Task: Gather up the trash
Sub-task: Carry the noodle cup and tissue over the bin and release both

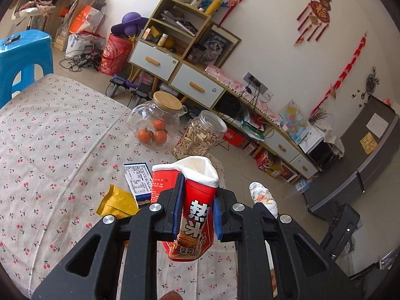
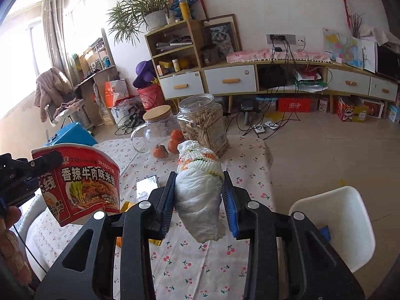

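Observation:
My left gripper is shut on the rim of a red instant-noodle cup, squashed flat between the blue pads and lifted above the table. From the right wrist view the same noodle cup hangs at the left, clamped by the left gripper. My right gripper is shut on a crumpled white paper towel with coloured print, also held above the table; the towel shows at the right in the left wrist view. On the cherry-print tablecloth lie a yellow wrapper and a blue-edged carton.
A glass jug with oranges and a biscuit jar stand at the table's far edge. A white chair is at the right of the table, a blue stool at the left. Shelves, drawers and cables line the wall behind.

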Demonstrator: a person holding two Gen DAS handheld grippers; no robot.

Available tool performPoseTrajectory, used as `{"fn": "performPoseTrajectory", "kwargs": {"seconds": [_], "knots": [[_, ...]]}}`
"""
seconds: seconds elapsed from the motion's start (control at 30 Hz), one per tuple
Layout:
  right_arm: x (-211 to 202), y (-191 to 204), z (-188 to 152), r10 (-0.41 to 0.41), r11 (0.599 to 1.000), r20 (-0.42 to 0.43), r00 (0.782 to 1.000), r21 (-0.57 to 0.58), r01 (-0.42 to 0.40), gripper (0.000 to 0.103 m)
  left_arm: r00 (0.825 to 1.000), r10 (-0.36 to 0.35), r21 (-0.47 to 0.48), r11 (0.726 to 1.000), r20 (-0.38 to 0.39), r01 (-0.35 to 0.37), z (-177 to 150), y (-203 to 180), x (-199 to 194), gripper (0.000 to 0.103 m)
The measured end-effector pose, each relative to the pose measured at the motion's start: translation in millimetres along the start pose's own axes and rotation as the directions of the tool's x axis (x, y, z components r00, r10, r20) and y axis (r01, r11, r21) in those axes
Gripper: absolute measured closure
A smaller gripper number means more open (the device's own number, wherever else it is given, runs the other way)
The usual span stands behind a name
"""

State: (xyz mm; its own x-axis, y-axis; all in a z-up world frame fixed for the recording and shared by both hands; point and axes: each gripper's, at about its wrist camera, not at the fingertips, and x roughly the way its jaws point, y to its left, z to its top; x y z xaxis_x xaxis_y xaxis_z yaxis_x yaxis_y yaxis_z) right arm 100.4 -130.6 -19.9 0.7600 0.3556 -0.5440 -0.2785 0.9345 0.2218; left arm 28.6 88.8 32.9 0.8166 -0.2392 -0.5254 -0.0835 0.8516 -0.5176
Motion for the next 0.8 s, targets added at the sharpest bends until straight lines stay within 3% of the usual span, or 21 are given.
{"fn": "performPoseTrajectory", "kwargs": {"seconds": [0.3, 0.8], "knots": [[-17.6, -64.2, 0.0, -0.134, 0.989, 0.022, 0.991, 0.069, 0.132, 0.07, 0.998, -0.042, 0.114, 0.992, -0.052, 0.047, -24.9, -58.9, 25.6, 0.083], [-24.7, -147.9, -12.5, -0.323, 0.933, -0.025, 0.946, 0.162, 0.323, 0.07, 0.985, -0.115, 0.281, 0.948, -0.129, 0.148, -60.9, -159.2, 64.2, 0.083]]}}
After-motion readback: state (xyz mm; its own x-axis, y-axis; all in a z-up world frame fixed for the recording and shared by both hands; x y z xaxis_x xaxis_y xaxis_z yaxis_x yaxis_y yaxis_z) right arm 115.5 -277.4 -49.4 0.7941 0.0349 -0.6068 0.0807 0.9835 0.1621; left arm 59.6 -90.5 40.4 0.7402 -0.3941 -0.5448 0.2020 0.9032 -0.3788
